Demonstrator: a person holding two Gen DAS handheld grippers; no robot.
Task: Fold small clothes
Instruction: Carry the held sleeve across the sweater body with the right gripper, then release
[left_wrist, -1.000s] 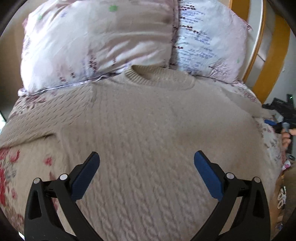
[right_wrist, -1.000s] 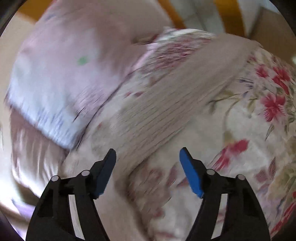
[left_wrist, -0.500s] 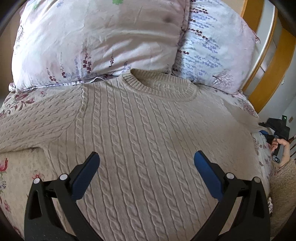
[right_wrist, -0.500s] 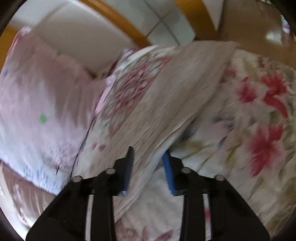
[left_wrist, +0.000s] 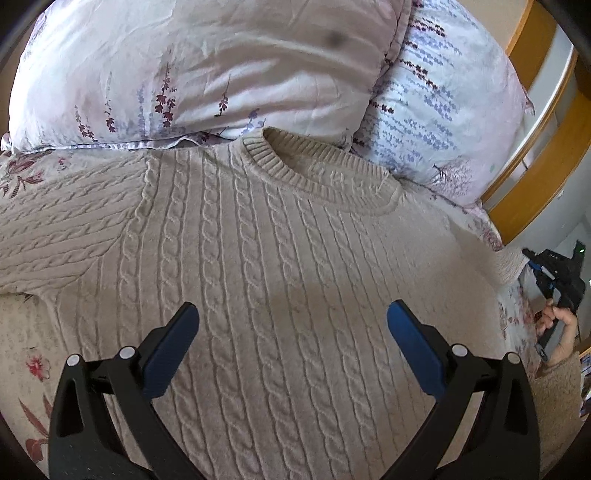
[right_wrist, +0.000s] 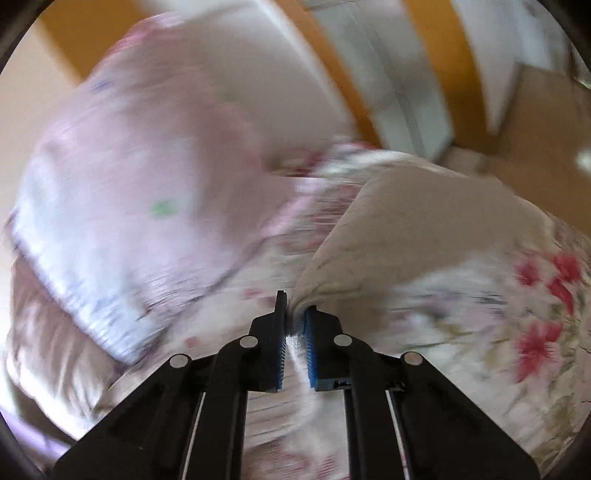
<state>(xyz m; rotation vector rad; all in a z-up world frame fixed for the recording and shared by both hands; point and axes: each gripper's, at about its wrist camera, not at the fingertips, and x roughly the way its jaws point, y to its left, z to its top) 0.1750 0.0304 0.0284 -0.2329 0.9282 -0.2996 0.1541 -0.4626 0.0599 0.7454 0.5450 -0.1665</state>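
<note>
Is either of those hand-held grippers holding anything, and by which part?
Right hand-held gripper pinches the sweater's sleeve near its end. Left hand-held gripper is open, holding nothing.

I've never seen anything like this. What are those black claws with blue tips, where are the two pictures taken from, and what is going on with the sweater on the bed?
There is no robot here. A person holds a two-fingered grabber in each hand, and each carries a wide-angle camera looking along its fingers.

The sharp picture comes from the left gripper. Its blue-padded fingers stand wide open above a cream cable-knit sweater, spread flat on a flowered bedspread, collar towards two pillows. At the right edge you glimpse the person's other hand with its tool.

The blurred picture comes from the right gripper. Its jaws are pinched shut on the sweater's sleeve, near its end. The blur suggests it is moving, probably to fold the sleeve in.
</note>
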